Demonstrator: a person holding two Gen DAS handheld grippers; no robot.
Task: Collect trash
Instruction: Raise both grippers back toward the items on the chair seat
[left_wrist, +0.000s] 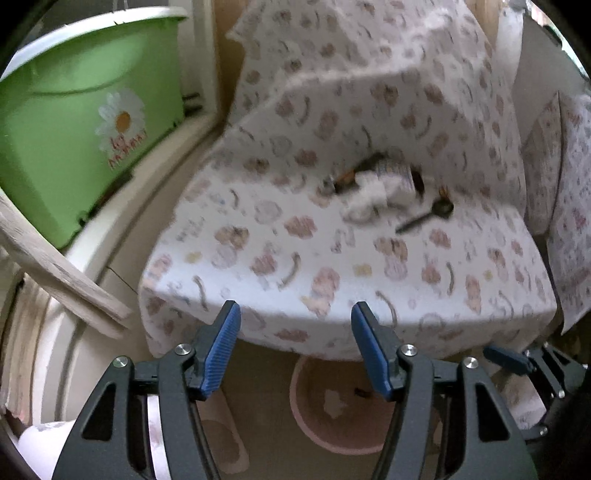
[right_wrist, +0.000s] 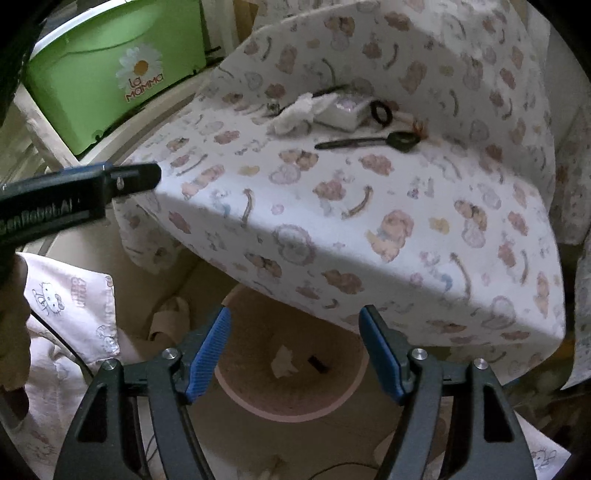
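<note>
From your left wrist view, the left gripper hangs with its jaws spread and nothing between them. The crumpled tissue lies ahead and a little to the right of the jaws, up on the printed cushion, well apart from the fingertips. It touches a small packet, with a dark spoon-like tool just to its right. The picture is smeared, so you cannot tell the tissue's long axis here. The pink bin sits below the cushion's front edge, under your jaws, with scraps already in it. A green box stands far left.

From your right wrist view, the right gripper is also released and empty. Here the tissue lies far ahead, its long axis running left to right, touching the packet; a black ring and the tool lie beside it. The bin is directly beneath these jaws. Both hands look about equally far off. Nothing blocks the way; only the packet crowds the tissue's right end.
</note>
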